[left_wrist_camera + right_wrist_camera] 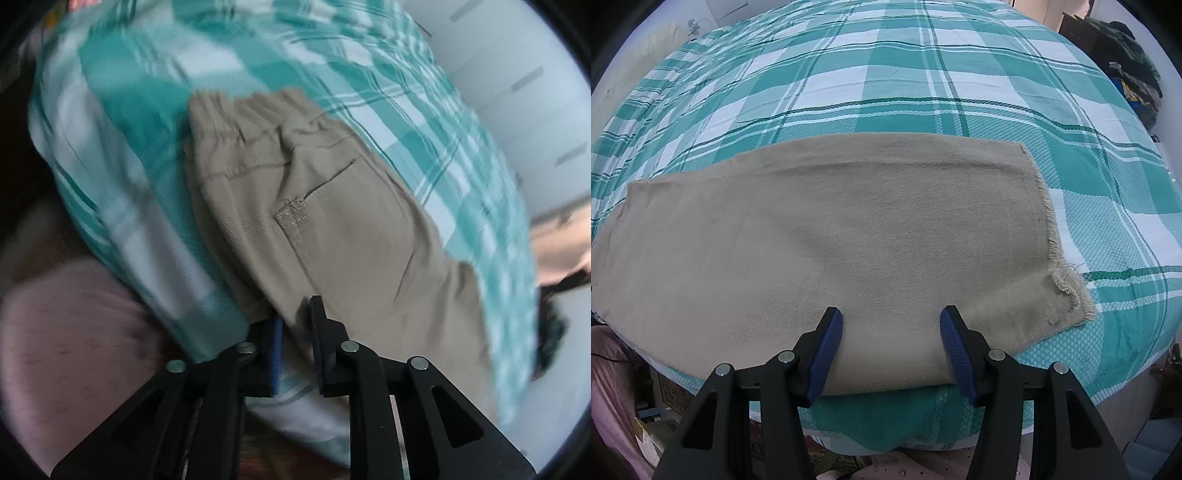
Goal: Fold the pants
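Khaki pants (332,221) lie flat on a teal and white checked bed cover (129,129). The blurred left wrist view shows their elastic waistband (251,103) at the far end and a back pocket. My left gripper (297,325) stands at the pants' near edge, its jaws narrow, with the khaki edge between the tips and a slit of bed cover showing between the pads. In the right wrist view the pants (849,221) lie as a folded leg with a frayed hem (1067,280) at the right. My right gripper (891,314) straddles their near edge, pads wide apart and not pinching.
The bed cover (886,74) stretches far beyond the pants. Its near edge drops off just under the grippers. A pink cloth (66,332) lies low at the left. A dark pile of clothes (1130,74) sits at the far right. White wall panels (517,92) stand behind the bed.
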The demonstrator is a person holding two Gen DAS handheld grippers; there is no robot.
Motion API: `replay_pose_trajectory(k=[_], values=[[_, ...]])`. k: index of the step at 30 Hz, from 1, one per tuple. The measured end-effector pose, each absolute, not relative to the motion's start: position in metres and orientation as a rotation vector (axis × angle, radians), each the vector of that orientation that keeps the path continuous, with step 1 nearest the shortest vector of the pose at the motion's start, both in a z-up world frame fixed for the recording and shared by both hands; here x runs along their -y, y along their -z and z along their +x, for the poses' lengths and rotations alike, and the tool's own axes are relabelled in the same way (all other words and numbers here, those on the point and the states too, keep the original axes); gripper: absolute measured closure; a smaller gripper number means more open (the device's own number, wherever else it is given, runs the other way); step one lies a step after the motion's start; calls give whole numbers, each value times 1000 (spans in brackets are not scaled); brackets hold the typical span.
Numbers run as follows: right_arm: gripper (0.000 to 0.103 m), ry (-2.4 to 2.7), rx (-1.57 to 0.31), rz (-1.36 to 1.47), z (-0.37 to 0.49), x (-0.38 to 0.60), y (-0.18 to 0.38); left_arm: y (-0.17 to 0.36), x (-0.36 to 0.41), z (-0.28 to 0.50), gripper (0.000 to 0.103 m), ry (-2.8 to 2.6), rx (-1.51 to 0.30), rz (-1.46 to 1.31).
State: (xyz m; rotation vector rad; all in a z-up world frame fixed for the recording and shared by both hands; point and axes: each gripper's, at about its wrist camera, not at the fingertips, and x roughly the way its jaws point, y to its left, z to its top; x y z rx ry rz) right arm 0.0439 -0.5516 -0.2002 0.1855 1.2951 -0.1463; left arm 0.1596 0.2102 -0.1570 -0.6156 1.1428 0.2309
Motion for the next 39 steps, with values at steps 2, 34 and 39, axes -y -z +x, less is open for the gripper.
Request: replay_pose_trajectory(k=[2, 34, 39], values=[[46, 143, -1291, 189, 43, 552, 200, 128, -202, 145, 58, -287, -1074, -503], [27, 167, -1288, 28, 52, 588, 202, 149, 234, 227, 13, 577, -1159, 265], [27, 169, -1271, 43, 41, 595, 198, 179, 251, 160, 17, 637, -1167, 452]])
